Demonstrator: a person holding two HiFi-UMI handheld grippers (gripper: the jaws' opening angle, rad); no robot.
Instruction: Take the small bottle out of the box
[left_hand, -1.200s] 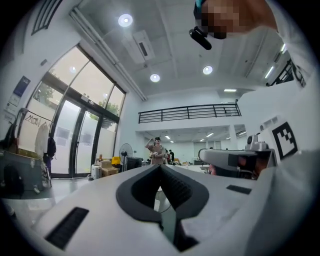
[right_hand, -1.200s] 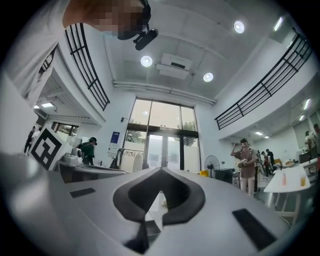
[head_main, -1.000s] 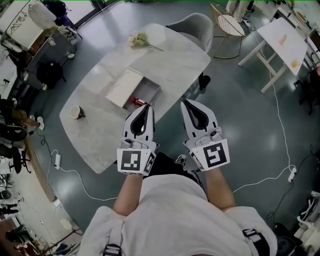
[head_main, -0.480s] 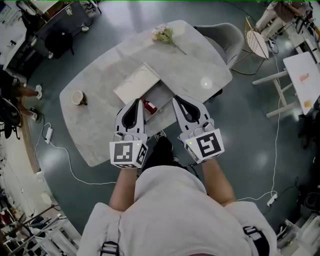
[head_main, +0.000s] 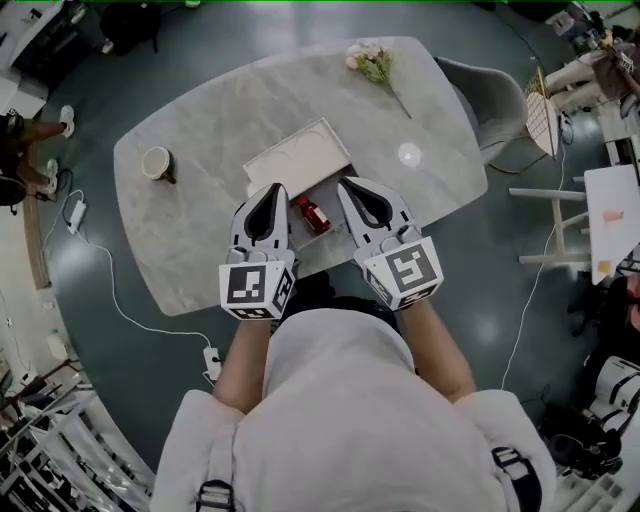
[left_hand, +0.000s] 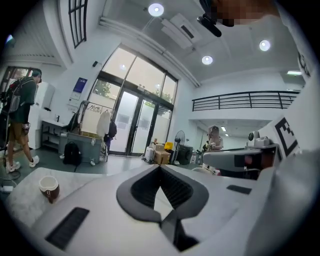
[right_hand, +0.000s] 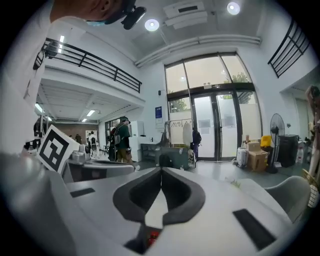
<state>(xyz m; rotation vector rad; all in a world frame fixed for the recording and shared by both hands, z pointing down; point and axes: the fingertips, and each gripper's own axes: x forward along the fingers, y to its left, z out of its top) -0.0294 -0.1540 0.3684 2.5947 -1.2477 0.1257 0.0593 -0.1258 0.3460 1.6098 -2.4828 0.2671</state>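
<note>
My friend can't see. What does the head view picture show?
From above: a person holds the left gripper and the right gripper, both shut, above a marble table, either side of a small red bottle in an open box. A cup and flowers sit farther off.

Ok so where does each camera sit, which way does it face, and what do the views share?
Head view: on the person's head, looking steeply down at the marble table, box and small bottle; shows arms, torso, left claw, right claw.
Left gripper view: on the left claw, looking along its shut tips toward glass doors; white sleeve at right.
Right gripper view: on the right claw, facing those doors too; sleeve at left.
Shared: cup in head and left gripper views; bottle in head and right gripper views.
</note>
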